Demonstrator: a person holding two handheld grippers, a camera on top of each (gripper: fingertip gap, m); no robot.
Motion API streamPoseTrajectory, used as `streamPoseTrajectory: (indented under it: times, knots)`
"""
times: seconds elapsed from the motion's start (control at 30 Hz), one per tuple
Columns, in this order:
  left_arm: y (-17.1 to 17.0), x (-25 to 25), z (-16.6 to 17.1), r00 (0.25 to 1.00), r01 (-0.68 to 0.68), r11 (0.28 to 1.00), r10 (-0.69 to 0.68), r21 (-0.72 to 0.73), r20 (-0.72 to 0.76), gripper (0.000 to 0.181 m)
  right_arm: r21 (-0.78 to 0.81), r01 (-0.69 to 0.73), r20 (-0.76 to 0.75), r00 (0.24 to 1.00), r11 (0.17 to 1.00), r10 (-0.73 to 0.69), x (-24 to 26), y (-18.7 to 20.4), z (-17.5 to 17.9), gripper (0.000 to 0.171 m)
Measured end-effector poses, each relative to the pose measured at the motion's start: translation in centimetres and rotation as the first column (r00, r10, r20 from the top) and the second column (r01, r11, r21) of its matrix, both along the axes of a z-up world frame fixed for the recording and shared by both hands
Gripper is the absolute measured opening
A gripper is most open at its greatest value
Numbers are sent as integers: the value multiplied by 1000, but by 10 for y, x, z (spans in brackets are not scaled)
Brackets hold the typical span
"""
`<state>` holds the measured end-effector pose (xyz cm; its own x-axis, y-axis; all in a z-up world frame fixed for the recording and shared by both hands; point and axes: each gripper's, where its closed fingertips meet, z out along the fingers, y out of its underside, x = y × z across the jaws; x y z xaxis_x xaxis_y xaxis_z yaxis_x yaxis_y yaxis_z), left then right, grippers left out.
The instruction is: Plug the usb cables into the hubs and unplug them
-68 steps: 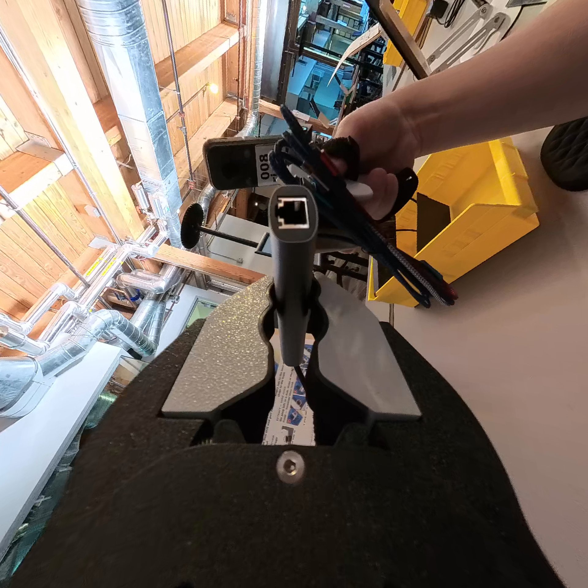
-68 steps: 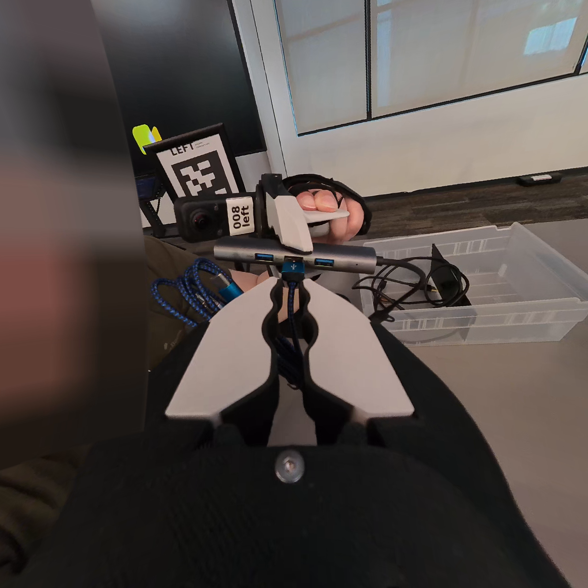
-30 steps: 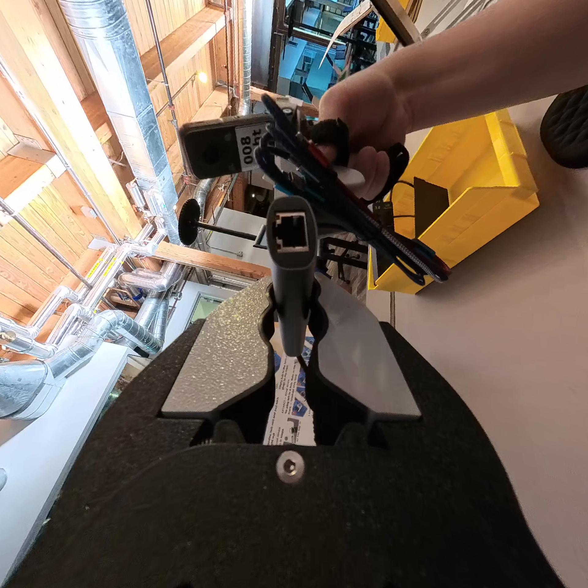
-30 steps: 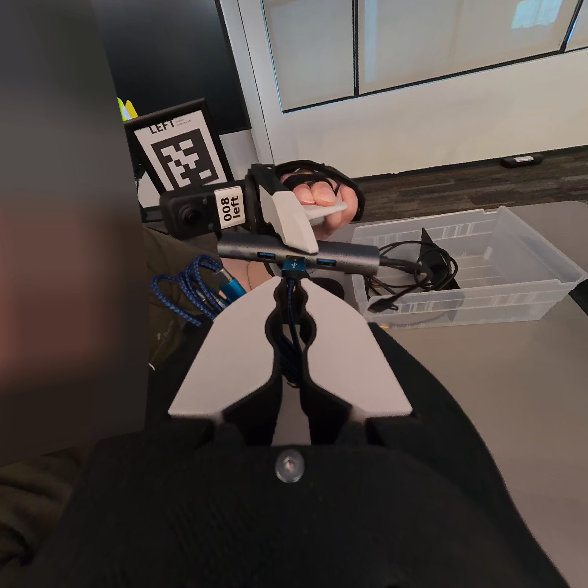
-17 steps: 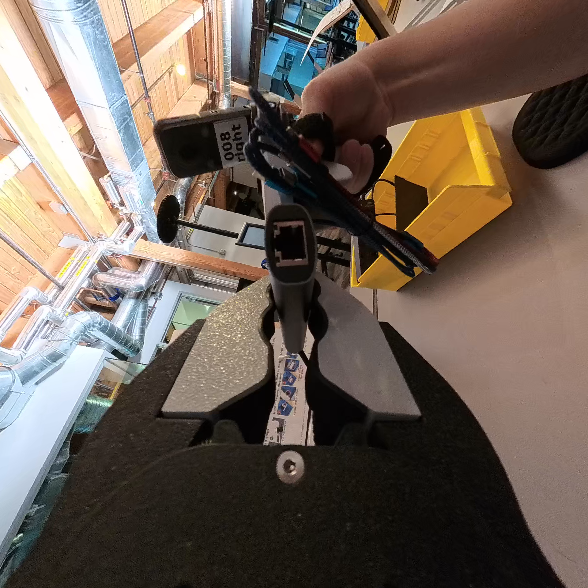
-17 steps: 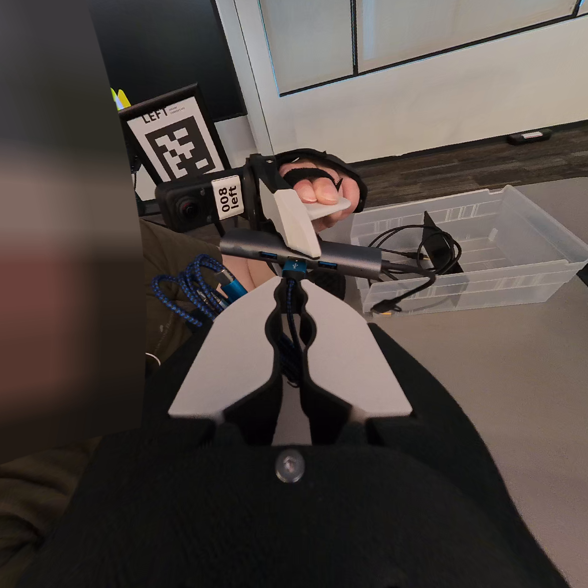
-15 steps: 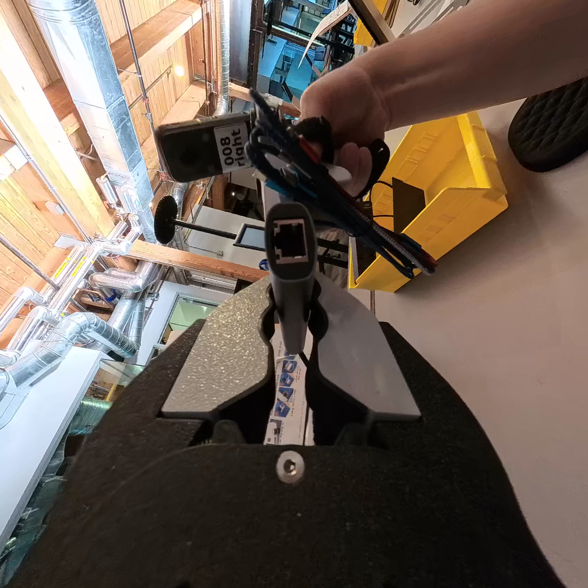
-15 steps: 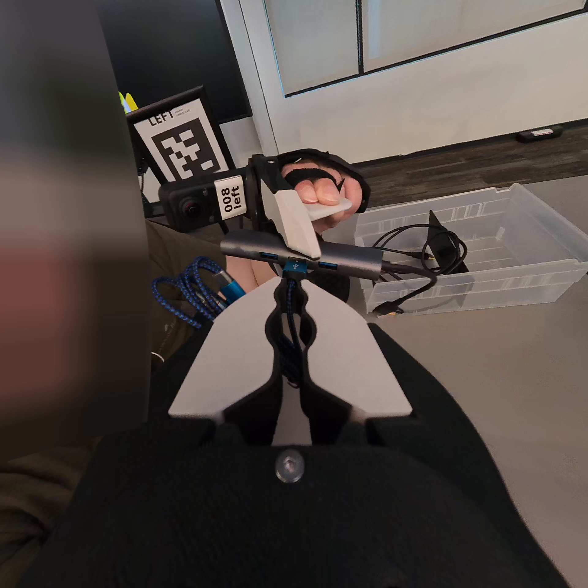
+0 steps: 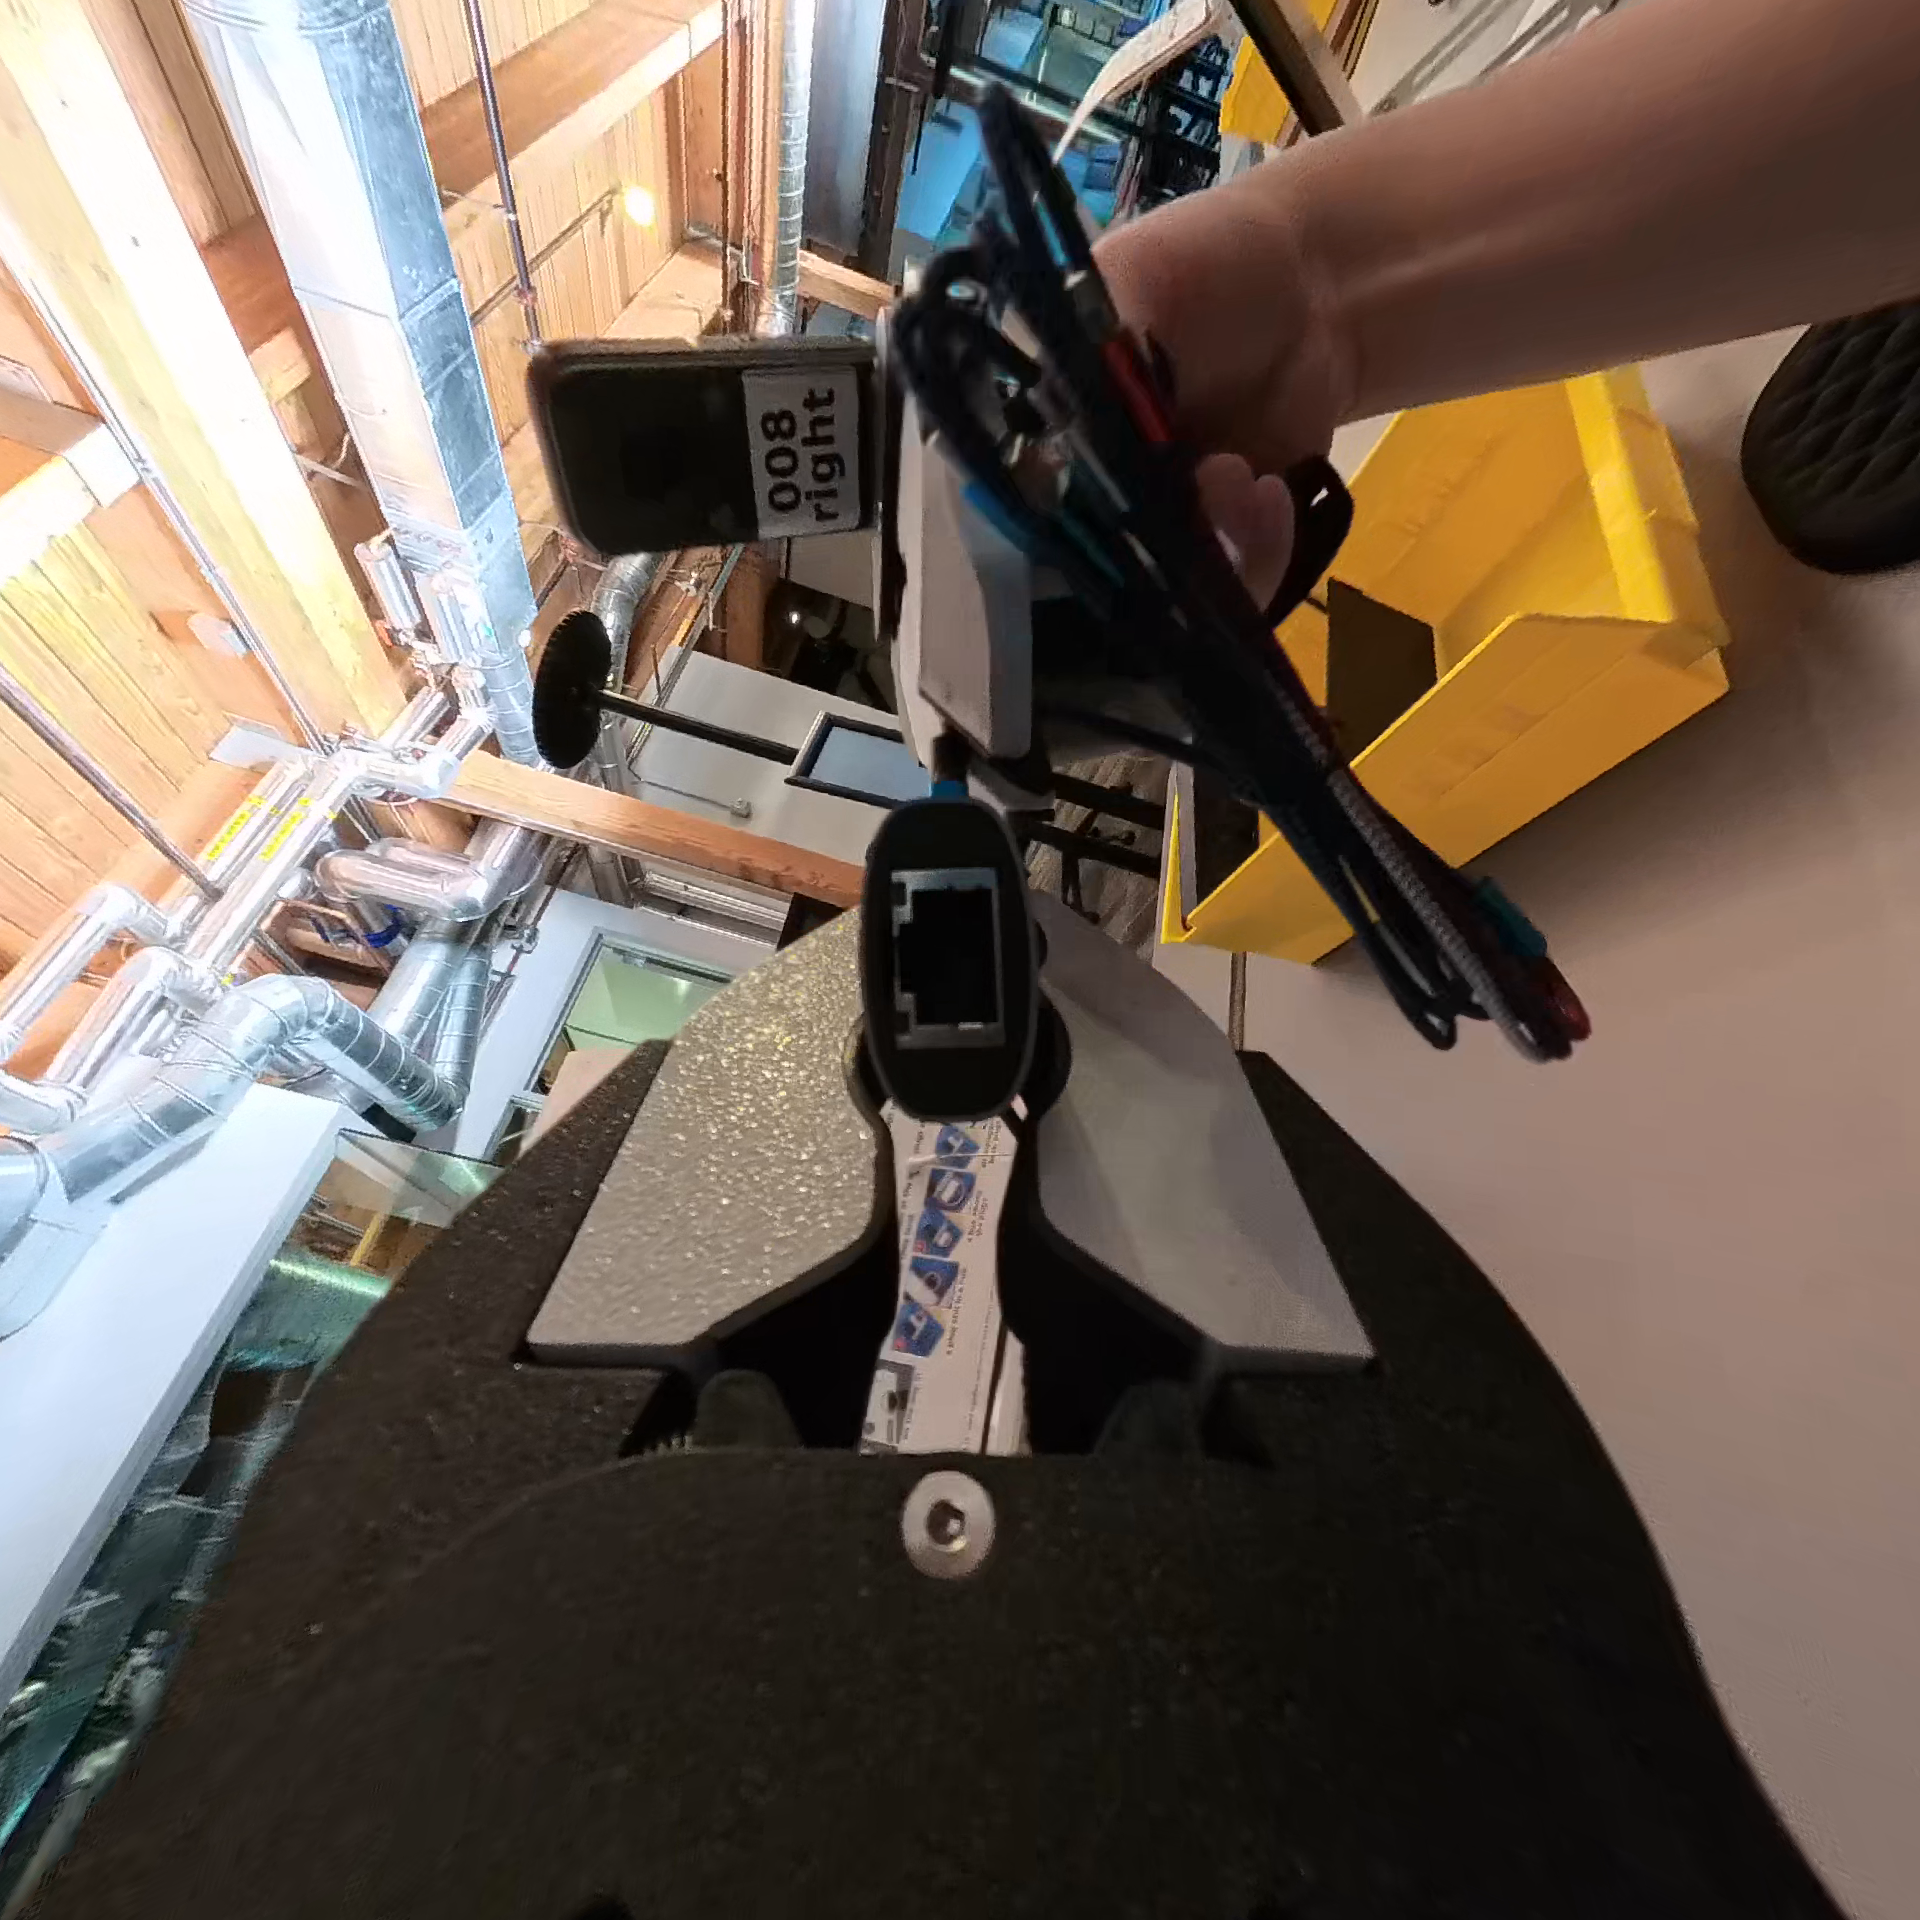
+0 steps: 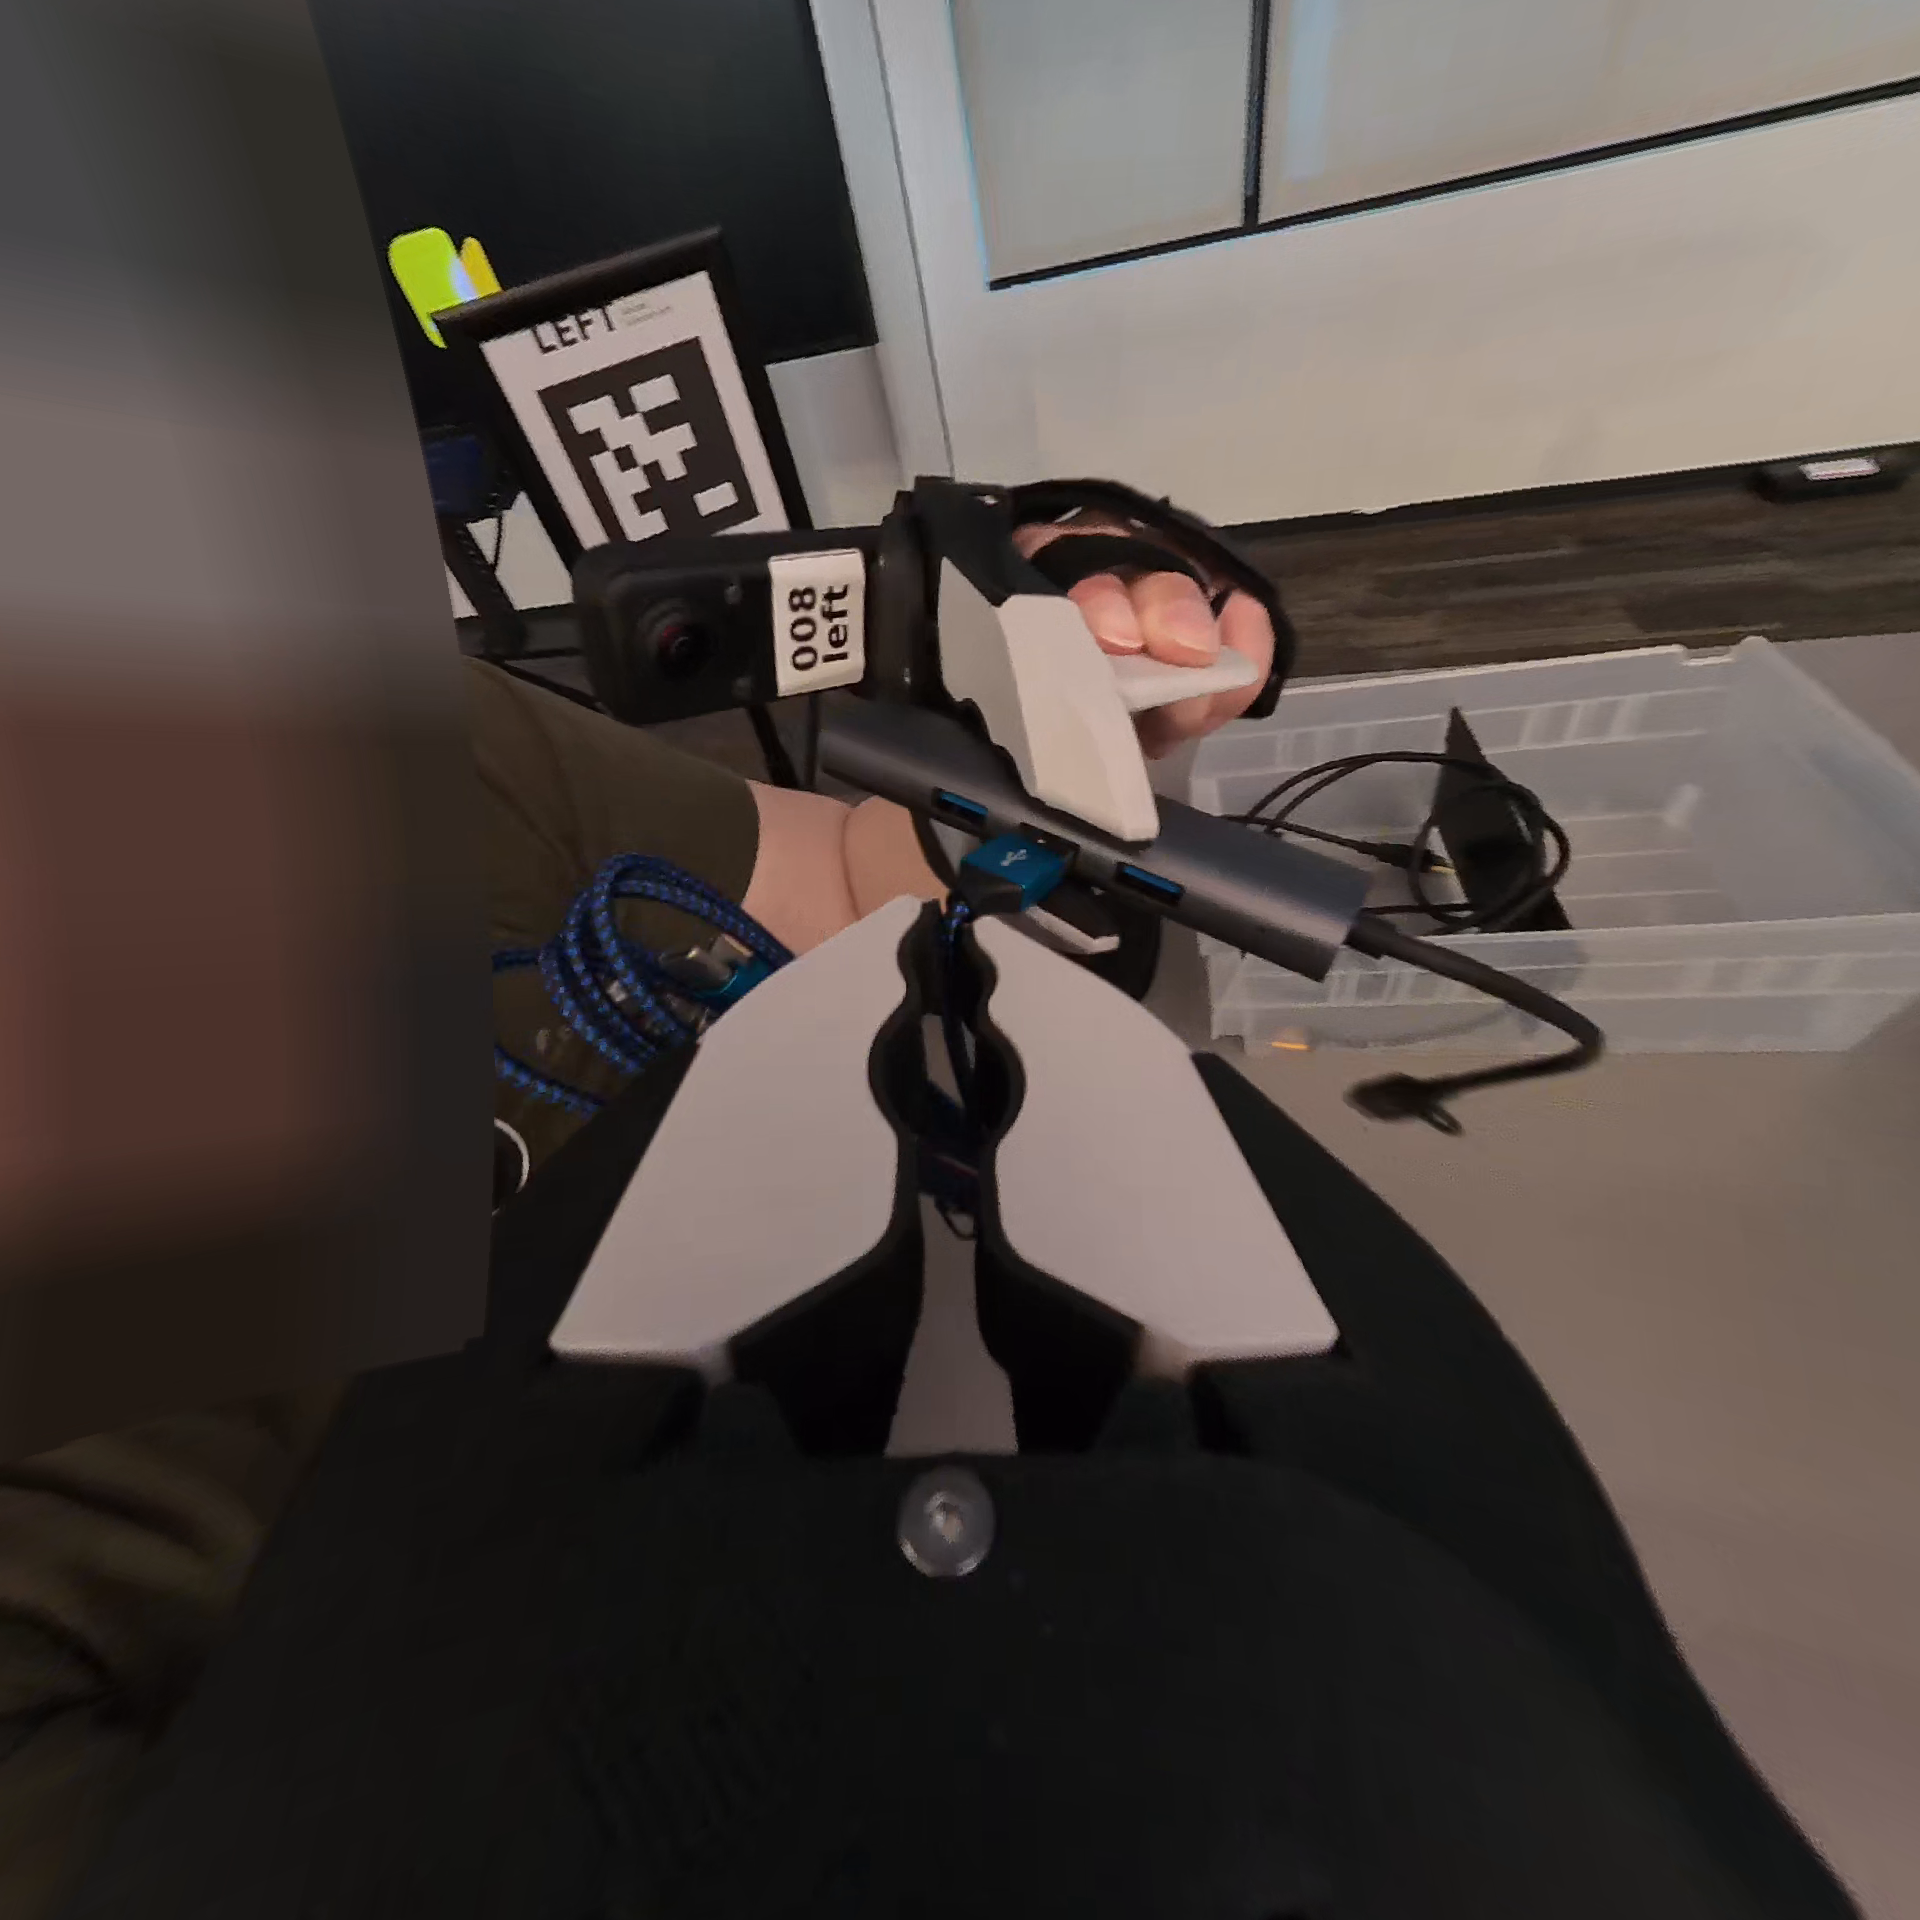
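— The hub (image 10: 1226, 868), a grey bar, is clamped between the fingers of the left gripper (image 10: 1091, 862) and is held in the air above the table (image 10: 1662, 1299), level with the clear tray (image 10: 1714, 997) behind it. Where is the plug seen?

— The blue USB plug (image 10: 1013, 871) is seated at the middle port on the hub's side, and its braided cable (image 10: 961, 997) is pinched between the closed fingers of the right gripper (image 10: 948, 920).

— What is changed against the earlier frames?

— The hub is now tilted, its cable end dropped toward the table, whereas half a second ago it was held nearly level. In the left wrist view its end face (image 9: 945, 982) is shown larger and closer, and the right gripper (image 9: 977, 748) is found nearer above it. The plug is now seen at a slant to the hub; whether it is fully seated cannot be told.

— How many of each thing are counted?

— One hub is counted, with three blue ports on its side, one of them taken. One plug is inserted. One coiled bundle of blue braided cables (image 10: 623, 987) is hung beside the right gripper. Two bins are seen: the clear tray, and one yellow bin (image 9: 1507, 686).
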<state>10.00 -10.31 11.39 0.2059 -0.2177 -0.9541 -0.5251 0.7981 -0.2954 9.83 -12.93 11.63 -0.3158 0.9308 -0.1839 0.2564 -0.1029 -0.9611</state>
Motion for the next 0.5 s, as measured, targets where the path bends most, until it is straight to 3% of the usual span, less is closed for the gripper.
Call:
streamPoseTrajectory:
  times: [0.17,0.33,0.5]
  knots:
    - [6,-4,7,998,-38,998,40,-46,41,17,187,200,-69,979,962,-191,0,26,7,4]
    - [4,-6,10,998,-16,998,21,-67,67,17,408,290,-185,955,865,-233,-3,28,15,11]
    - [3,-5,10,998,-32,999,34,-39,53,17,398,265,-194,960,878,-202,-3,25,15,17]
